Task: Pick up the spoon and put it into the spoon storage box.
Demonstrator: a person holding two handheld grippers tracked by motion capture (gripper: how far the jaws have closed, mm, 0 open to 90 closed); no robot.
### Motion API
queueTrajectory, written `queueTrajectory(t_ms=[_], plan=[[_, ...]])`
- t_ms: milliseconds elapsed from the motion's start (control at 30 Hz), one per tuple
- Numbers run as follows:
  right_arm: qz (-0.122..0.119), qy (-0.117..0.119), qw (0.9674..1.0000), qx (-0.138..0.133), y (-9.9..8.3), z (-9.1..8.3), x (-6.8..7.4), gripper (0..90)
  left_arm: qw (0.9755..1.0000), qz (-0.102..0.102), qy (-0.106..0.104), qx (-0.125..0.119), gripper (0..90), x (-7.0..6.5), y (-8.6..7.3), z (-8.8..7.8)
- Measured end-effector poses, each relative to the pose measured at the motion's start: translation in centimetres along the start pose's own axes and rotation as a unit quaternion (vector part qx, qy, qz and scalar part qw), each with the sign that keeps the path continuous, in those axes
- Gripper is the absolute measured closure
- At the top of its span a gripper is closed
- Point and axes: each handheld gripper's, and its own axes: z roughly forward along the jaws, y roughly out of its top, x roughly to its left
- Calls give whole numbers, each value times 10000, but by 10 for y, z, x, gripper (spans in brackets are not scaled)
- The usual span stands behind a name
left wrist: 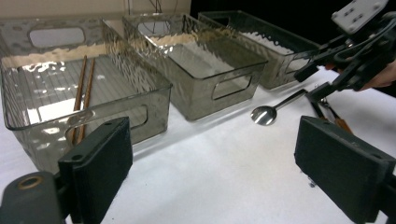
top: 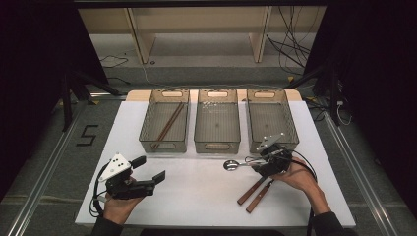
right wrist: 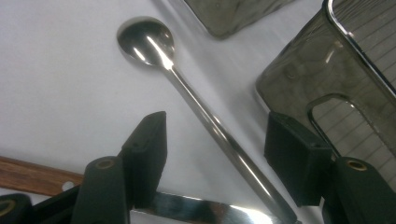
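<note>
Two wooden-handled knives [top: 254, 190] lie on the white table [top: 196, 196]. The right gripper [top: 256, 161] straddles a polished steel spoon's [right wrist: 196, 100] slim handle, jaws apart, not gripping; the left gripper [top: 150, 169] gapes empty. Beyond, three ribbed translucent bins [top: 217, 123].

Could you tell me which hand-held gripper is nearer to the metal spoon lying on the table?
Right. The right hand-held gripper has its jaws either side of the spoon handle, pads not yet pressing. The left hand-held gripper sits open, far across the table.
</note>
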Motion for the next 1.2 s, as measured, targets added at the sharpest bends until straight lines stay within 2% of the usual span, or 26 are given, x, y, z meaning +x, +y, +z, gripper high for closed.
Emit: queueTrajectory(t_ms=[67, 300, 533, 833, 900, 1133, 1200], plan=[[-97, -7, 9999, 90, 4, 1, 0, 422, 10000, -4, 6, -14, 111, 0, -1, -1], [-384, 102, 9981, 473, 12, 9, -5, 481, 9998, -46, -64, 187, 111, 0, -8, 2], [-770, 225, 9930, 870, 18, 19, -10, 532, 9998, -63, -50, 187, 112, 0, -8, 3], [-984, 351, 9873, 1193, 25, 26, -14, 580, 9996, -60, -80, 252, 112, -1, -10, 5], [-942, 371, 9876, 1200, 25, 29, -15, 586, 9996, -57, -84, 252, 112, -1, -10, 5], [-1006, 560, 9838, 1371, 27, 33, -17, 641, 9995, -33, -104, 282, 111, -2, -10, 7], [-1078, 624, 9808, 1502, 29, 33, -18, 659, 9995, -25, -114, 288, 112, -3, -10, 8]])
